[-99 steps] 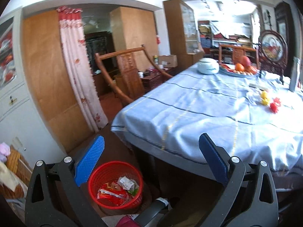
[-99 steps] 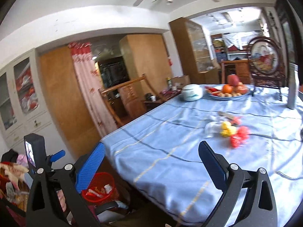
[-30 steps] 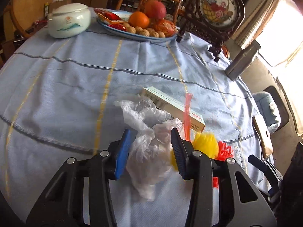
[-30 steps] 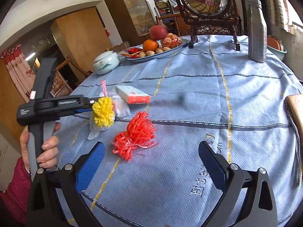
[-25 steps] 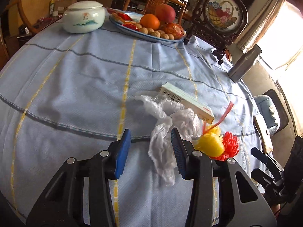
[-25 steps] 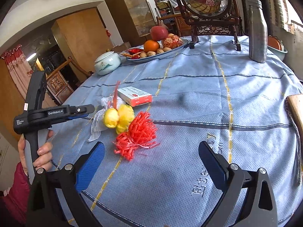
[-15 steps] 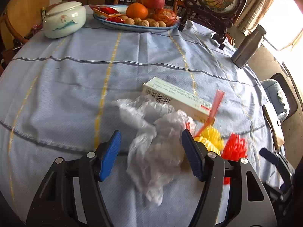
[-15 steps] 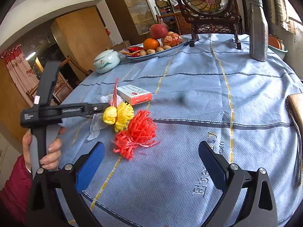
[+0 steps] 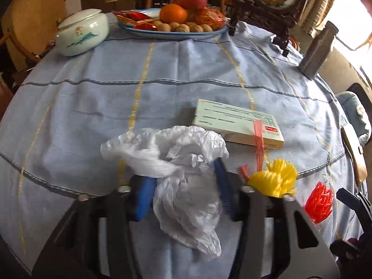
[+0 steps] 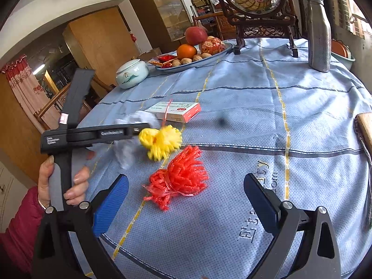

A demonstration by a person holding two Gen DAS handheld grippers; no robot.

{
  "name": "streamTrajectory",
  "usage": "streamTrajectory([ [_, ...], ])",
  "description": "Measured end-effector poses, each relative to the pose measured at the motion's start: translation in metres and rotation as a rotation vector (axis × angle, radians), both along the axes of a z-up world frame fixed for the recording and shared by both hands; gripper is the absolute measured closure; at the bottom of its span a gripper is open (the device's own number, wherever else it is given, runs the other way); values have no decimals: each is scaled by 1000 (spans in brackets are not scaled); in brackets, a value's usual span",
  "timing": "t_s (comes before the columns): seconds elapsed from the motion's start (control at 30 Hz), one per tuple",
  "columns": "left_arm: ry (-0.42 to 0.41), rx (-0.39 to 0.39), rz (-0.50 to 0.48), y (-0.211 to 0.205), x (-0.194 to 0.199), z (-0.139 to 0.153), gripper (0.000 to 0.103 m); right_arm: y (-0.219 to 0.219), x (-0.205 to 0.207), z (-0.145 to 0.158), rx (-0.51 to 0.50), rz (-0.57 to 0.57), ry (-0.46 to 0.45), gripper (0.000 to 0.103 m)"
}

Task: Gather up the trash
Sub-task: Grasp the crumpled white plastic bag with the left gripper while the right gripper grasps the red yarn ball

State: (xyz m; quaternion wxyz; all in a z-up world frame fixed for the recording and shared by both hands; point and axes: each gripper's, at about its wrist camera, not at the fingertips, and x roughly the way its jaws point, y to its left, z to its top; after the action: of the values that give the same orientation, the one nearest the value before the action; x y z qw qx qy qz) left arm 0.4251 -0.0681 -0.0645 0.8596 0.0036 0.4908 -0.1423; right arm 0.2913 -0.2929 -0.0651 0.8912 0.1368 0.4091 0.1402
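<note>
Compared with half a second earlier, when its blue pads were standing wide on either side of the crumpled plastic bag (image 9: 186, 174), the left gripper (image 9: 183, 197) is now pinching inward, so the pickup appears to be moving from approach to grasp.

Largest first: the blue tablecloth (image 9: 93, 107) is filling both views. At upper centre of the left wrist view a fruit plate (image 9: 176, 33) is sitting beside a lidded ceramic jar (image 9: 81, 32); at upper right a metal flask (image 9: 318, 51) is standing.

The bag is occupying the lower centre of the left wrist view, bulging above and hanging below the narrowed jaws, which are gripping its middle; whether it is already clear of the cloth cannot be told.

A flat cardboard box (image 9: 237, 123) is lying just behind the bag, centre right. A yellow net tuft (image 9: 276, 181) is riding at the gripper's right edge, blurred in the right wrist view, possibly snagged with the bag.

A red net tuft (image 10: 179, 176) is lying at centre of the right wrist view, directly ahead of the right gripper (image 10: 186, 204), whose jaws are standing wide apart and holding nothing.

Judged from this, one piece is being secured while box and red tuft are awaiting collection.
</note>
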Motion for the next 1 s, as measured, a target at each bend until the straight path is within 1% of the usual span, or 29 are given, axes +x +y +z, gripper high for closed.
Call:
streamTrajectory([
  [0.07,2,-35,17,22,-8,4,64,-2,-1,1,9,-7,-6,5],
  [0.2,6,-63,64,71,-40,5,64,-1,-2,3,17,7,-16,5],
  [0.23,8,-68,76,78,-46,5,61,0,-2,3,16,14,-17,5],
  [0.27,7,-76,90,88,-52,3,61,1,-2,3,16,20,-16,5],
  [0.33,-3,-101,92,96,-60,4,59,3,-1,2,20,31,-17,6],
  [0.4,-2,-110,100,96,-59,5,55,3,2,2,23,27,-13,7],
  [0.47,-8,-99,85,90,-55,4,49,2,9,0,46,20,22,11],
  [0.5,-11,-83,70,85,-55,4,44,2,13,-1,59,19,44,11],
  [0.53,-21,-51,58,79,-57,4,42,2,18,-3,76,17,68,12],
  [0.63,-45,39,35,64,-59,1,42,11,32,-7,108,38,123,13],
  [0.7,-43,30,38,67,-59,1,42,21,38,-11,100,60,146,13],
  [0.73,-38,8,44,69,-58,1,42,28,41,-15,86,72,157,14],
  [0.77,-34,-13,49,73,-57,1,43,32,43,-19,73,77,163,18],
  [0.8,-32,-26,53,75,-57,2,44,38,43,-18,28,72,134,20],
  [0.83,-32,-32,56,76,-57,2,45,43,42,-18,-19,74,126,31],
  [0.87,-33,-35,59,77,-57,3,46,46,41,-18,-51,85,114,48],
  [0.9,-35,-35,59,78,-57,3,47,48,40,-19,-60,94,112,51],
  [1.0,-30,-65,33,77,-59,4,56,45,38,-15,-44,77,92,52],
])
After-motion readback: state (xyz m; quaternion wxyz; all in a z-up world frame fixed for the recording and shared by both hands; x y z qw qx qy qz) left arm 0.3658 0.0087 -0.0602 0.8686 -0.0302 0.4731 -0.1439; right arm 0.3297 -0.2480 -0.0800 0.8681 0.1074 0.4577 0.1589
